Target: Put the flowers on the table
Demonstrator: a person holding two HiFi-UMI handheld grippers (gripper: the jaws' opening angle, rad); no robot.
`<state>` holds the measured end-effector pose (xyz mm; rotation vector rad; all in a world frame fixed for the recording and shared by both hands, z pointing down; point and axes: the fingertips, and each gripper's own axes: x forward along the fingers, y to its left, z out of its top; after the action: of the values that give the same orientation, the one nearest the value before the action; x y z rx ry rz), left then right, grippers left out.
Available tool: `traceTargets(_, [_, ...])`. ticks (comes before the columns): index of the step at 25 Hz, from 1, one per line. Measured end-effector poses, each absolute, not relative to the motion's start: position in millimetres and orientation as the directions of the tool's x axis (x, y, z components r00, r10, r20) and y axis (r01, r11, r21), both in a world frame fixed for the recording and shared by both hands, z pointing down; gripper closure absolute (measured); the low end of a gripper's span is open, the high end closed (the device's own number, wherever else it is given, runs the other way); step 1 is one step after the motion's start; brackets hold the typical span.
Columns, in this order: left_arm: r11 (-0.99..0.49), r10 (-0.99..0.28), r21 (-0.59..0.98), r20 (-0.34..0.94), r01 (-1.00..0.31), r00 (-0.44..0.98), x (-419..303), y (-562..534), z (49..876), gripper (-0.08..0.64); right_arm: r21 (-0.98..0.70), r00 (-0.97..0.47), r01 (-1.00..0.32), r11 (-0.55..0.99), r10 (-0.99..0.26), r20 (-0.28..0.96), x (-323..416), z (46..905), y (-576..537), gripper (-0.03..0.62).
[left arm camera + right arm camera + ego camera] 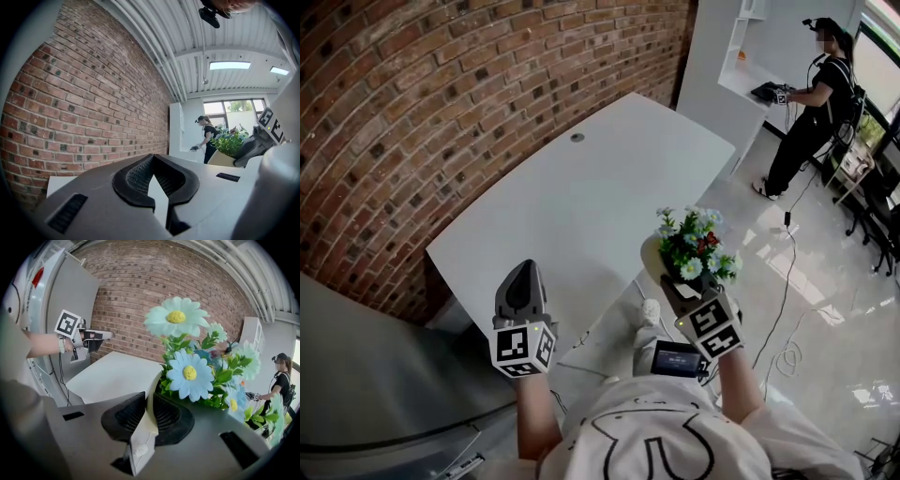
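Holding the pot (139,446) by its cream rim, my right gripper (148,414) has its fingers (125,417) clamped on the thin wall, which runs up between the two dark pads. The flowers (190,373) rise just ahead of those fingers and to their right. They are pale blue daisies with yellow centres over green leaves, and the head view shows a small red bloom among them. The pot hangs from the fingers and stands on nothing that I can see.

The white desk (581,206) lies ahead of the right fingers and to their left, lower than the pot's rim. From the head view the pot sits right at the desk's near edge. I cannot tell whether its base is over the desk or over the glossy floor (825,272) beside it.

My left gripper (152,164) has its fingers closed tip to tip with nothing between them. Only a small wedge-shaped gap shows behind the tips, and through it I see the white desk. These fingers hover above the desk's near end, well to the left of the right fingers and apart from the pot.

A brick wall (93,93) runs along the left of the left fingers and on ahead of them. To their right I see the flowers and part of the right gripper. Far ahead of both pairs of fingers, a second person (811,103) stands at a white counter (741,80).
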<state>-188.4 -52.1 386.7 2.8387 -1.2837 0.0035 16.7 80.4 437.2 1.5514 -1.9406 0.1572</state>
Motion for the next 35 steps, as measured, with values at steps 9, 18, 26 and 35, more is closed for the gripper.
traceTargets(9, [-0.61,-0.792,0.014,0.011,-0.792,0.61,-143,-103,387,0.548,0.302,-0.158,-0.882,0.362,-0.83,0.534,70,434,9,0.54])
traceTargets(18, [-0.524,-0.852,-0.004,0.029,-0.852,0.523,-108,-157,387,0.548,0.296,-0.259,-0.832,0.469,-0.801,0.54,113,436,-72,0.54])
traceTargets(26, [-0.422,-0.906,-0.021,0.046,-0.907,0.42,-94,-195,386,0.548,0.285,-0.355,-0.772,0.568,-0.757,0.548,136,437,-137,0.54])
traceTargets(35, [-0.275,-0.961,-0.005,0.04,-0.962,0.274,-89,-222,387,0.548,0.286,-0.453,-0.682,0.673,-0.696,0.556,153,439,-196,0.54])
